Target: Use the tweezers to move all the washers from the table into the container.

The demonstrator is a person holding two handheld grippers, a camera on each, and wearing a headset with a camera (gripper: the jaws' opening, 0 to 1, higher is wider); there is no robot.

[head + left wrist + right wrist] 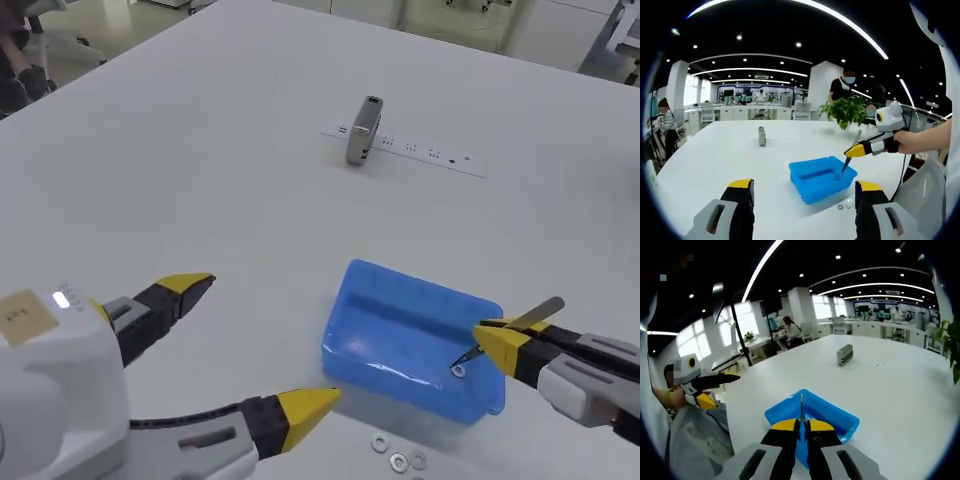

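Right tongs (pixel 490 335) clenched on the tweezers (pixel 538 311), tips down inside the blue container (pixel 425 283). One washer (pixel 458 371) sits right at the tips; can't tell if it's pinched or already lying on the floor of the container. Left tongs (pixel 258 345) released, jaws wide apart, hovering over the counter (pixel 200 180) left of the container, holding nothing. Three washers (pixel 398 458) lie on the counter just beside the container's near wall. Step looks like the drop-off. Next I'd ease the tweezers, lift clear of the wall, then pinch one loose washer by its edge.
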